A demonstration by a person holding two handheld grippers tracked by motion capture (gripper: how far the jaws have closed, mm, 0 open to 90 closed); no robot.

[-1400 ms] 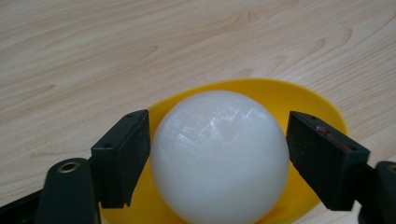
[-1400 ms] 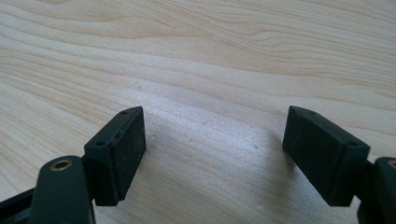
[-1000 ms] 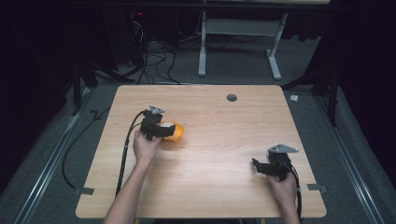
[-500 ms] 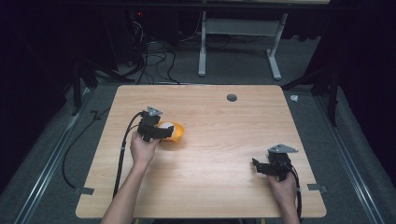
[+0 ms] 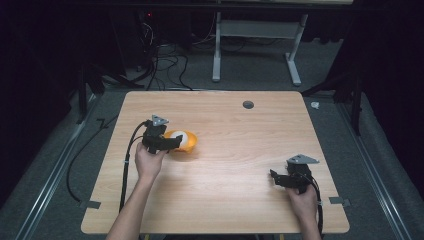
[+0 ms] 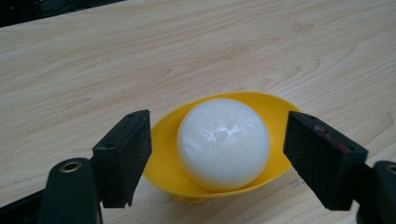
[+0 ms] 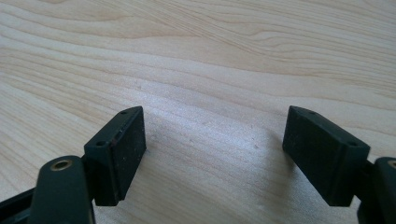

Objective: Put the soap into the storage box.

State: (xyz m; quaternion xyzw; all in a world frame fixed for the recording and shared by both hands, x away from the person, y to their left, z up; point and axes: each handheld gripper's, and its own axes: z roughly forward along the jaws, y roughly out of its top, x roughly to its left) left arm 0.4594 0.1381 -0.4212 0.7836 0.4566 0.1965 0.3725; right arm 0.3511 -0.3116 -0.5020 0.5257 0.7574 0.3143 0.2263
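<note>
1. On the left half of the surface (image 5: 225,200) sits a yellow bowl (image 5: 189,145) with a white ball (image 5: 180,139) resting inside it; the left gripper view shows the ball (image 6: 222,143) low in the bowl (image 6: 161,154), its top rising above the rim.
2. At the bowl's near-left side, the left hand-held gripper (image 5: 172,142) points at it. Its jaws stand wide apart, one on each side of the bowl, and hold nothing; in its own view (image 6: 219,161) the pads flank the bowl's rim without clearly touching it.
3. Near the front right corner, well apart from the bowl, the right hand-held gripper (image 5: 276,177) rests low over bare wood. Its jaws are also spread wide and empty, as the right gripper view (image 7: 212,154) shows.
4. Judged from this, the step in hand is the approach to a grasp: the left hand-held gripper is lined up but has not closed.
5. Whether the target is the ball or the bowl cannot be told. For the ball, the next move calls for lifting the jaws a little so the pads meet it above the rim, then closing gently, since the smooth round surface could slip out.
6. For the bowl, the jaws would need to pinch one wall of the rim instead, because the bowl looks about as wide as the jaw opening.
</note>
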